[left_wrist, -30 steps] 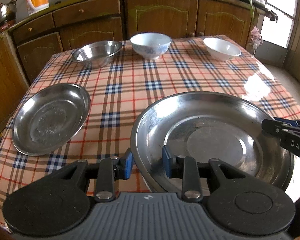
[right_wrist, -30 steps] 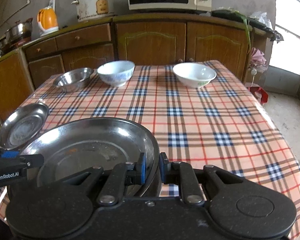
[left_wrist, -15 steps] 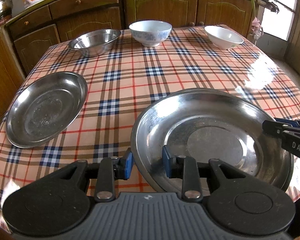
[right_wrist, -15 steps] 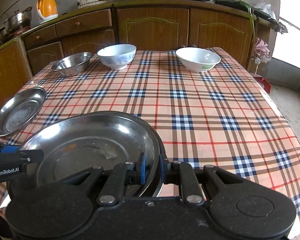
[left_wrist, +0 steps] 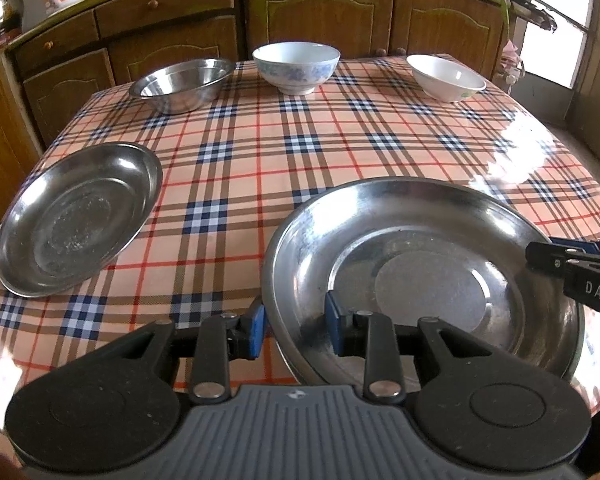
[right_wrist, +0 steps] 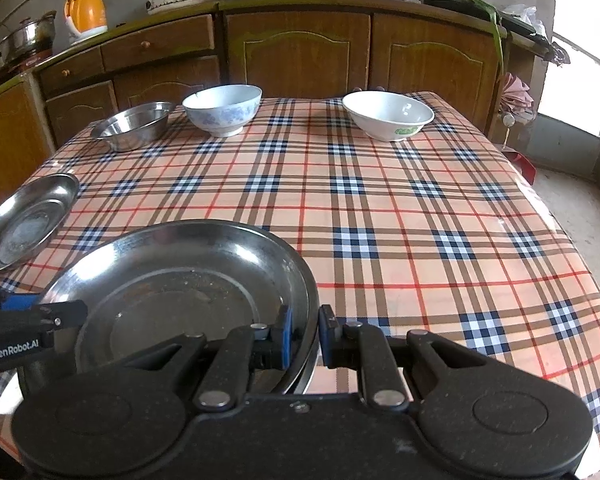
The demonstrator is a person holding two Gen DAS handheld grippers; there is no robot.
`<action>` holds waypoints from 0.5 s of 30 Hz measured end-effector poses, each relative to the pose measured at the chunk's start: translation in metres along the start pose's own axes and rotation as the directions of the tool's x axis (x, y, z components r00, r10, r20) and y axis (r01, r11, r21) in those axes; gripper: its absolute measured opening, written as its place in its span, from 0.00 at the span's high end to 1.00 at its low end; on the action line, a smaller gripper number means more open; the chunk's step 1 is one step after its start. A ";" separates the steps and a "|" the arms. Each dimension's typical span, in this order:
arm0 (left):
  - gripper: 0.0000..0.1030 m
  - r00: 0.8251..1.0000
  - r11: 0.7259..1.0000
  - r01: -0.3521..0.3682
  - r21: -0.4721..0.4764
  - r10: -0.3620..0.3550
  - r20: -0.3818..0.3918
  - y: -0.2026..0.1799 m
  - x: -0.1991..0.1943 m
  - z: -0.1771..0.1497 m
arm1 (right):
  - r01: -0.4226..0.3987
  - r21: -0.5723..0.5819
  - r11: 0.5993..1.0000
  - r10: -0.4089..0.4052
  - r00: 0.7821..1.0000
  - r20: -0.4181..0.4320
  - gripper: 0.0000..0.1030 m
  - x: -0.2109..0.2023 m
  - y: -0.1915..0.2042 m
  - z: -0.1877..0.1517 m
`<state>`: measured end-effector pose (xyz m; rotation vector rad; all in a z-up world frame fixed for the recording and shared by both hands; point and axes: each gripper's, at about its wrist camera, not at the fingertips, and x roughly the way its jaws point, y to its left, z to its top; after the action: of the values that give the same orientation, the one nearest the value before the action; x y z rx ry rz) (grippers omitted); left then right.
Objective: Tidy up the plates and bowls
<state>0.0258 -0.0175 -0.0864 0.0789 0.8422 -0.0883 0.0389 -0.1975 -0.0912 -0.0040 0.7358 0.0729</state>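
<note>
On the plaid worktop, largest thing first:
worktop [right_wrist: 380, 208]: checked cloth in peach, navy and red, wooden cabinets behind it
large steel plate [left_wrist: 420, 256]: near edge of worktop, gripped at both sides; a second rim shows just under it, so it looks stacked on another, can't confirm
small steel plate [left_wrist: 76, 216]: flat on the worktop, left of the large steel plate, well apart
steel bowl [left_wrist: 182, 84]: far left of the back row, upright
blue-patterned bowl [left_wrist: 296, 65]: back row middle, beside the steel bowl, not touching
white bowl [left_wrist: 446, 77]: back row right, green mark on its side, apart from the others
left tool [left_wrist: 294, 326]: clenched on the large steel plate's left rim, one blue pad outside, one inside
right tool [right_wrist: 304, 334]: clenched on the large steel plate's right rim, pads nearly together with the thin edge between
orange kettle [right_wrist: 85, 10]: on the counter behind, far left
</note>
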 end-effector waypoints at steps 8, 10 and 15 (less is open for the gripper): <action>0.70 1.000 1.000 0.007 -0.027 -0.008 -0.015 0.001 0.004 -0.001 | -0.002 0.006 1.000 0.002 1.000 -0.007 0.81 0.002 -0.001 -0.001; 0.69 1.000 0.999 0.009 -0.035 -0.010 -0.019 0.002 0.004 -0.001 | -0.002 0.004 1.000 0.002 1.000 -0.007 0.81 0.002 0.000 -0.001; 0.69 0.999 0.999 0.015 -0.039 -0.017 -0.034 0.003 0.006 -0.002 | -0.001 0.009 1.000 0.001 1.000 -0.003 0.81 0.001 -0.001 -0.001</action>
<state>0.0286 -0.0149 -0.0924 0.0378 0.8788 -0.0859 0.0395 -0.1981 -0.0927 0.0046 0.7387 0.0705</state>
